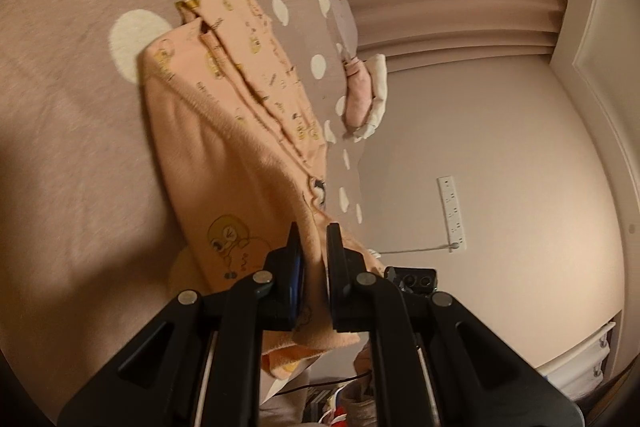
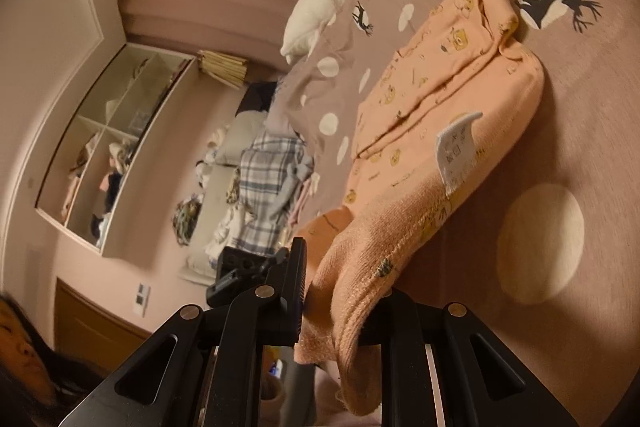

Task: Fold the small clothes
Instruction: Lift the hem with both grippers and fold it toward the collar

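Left gripper [image 1: 313, 259] nearly closed, pinching the near hem of the peach garment [image 1: 224, 131]; right gripper [image 2: 344, 291] clamped on the hem's other corner [image 2: 360, 279], one finger buried under the cloth. Likely a slip from either thin pinch, or uneven lift skewing the fold. Farther off, risk of dragging the folded-in sleeves [image 2: 440, 75] askew across the dotted bedspread [image 2: 580, 127].

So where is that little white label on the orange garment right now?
In the right wrist view, the white label sticks up from the orange garment's folded right-hand edge, above the big cream dot on the bedspread.
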`<state>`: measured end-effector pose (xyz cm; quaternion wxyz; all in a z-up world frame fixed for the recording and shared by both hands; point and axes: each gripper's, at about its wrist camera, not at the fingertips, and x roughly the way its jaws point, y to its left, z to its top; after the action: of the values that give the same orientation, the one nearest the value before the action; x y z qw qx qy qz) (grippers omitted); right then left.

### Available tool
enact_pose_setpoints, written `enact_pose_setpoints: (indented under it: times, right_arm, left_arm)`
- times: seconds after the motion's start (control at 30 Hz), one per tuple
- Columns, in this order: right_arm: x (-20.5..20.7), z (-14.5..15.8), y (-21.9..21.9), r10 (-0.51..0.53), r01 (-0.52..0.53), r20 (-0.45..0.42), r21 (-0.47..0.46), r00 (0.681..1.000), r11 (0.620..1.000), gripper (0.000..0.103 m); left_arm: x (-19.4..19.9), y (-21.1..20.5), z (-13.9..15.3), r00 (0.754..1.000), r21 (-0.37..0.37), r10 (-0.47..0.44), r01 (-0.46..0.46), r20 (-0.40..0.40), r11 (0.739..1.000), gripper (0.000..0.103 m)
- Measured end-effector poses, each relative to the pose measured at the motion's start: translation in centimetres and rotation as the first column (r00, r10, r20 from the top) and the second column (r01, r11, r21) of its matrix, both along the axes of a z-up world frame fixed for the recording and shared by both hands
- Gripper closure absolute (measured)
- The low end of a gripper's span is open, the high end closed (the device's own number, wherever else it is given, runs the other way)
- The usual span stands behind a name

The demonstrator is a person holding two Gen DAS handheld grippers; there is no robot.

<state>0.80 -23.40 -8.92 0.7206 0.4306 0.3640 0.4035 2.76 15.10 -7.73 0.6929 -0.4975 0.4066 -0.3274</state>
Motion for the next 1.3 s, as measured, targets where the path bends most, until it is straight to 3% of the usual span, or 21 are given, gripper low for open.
enact_pose_setpoints:
  times: [0.23,0.43,0.9,1.13,1.3]
  right_arm:
    - [0.9,0.7,-0.4,-0.018,0.017,0.019,0.015,1.0,1.0,0.084]
    - [2.0,1.1,-0.8,-0.034,0.033,0.027,0.025,0.999,0.999,0.084]
    - [5.8,4.2,-1.0,-0.059,0.056,0.108,0.029,0.992,0.998,0.084]
    - [9.6,6.0,-1.3,-0.095,0.095,0.153,0.012,0.984,0.995,0.084]
    - [12.9,6.3,-2.2,-0.148,0.148,0.14,0.012,0.979,0.989,0.084]
  left_arm:
    - [2.7,-0.7,-0.1,1.0,-0.069,-0.009,0.009,0.002,0.998,0.095]
    - [4.3,-0.7,0.4,1.0,-0.171,-0.004,0.007,0.02,0.985,0.098]
    - [9.5,-0.7,2.7,0.998,-0.147,0.03,-0.02,0.063,0.989,0.1]
    - [13.5,0.0,4.7,0.99,-0.145,0.085,-0.067,0.117,0.987,0.1]
    - [17.1,0.8,5.5,0.981,-0.125,0.134,-0.117,0.137,0.985,0.1]
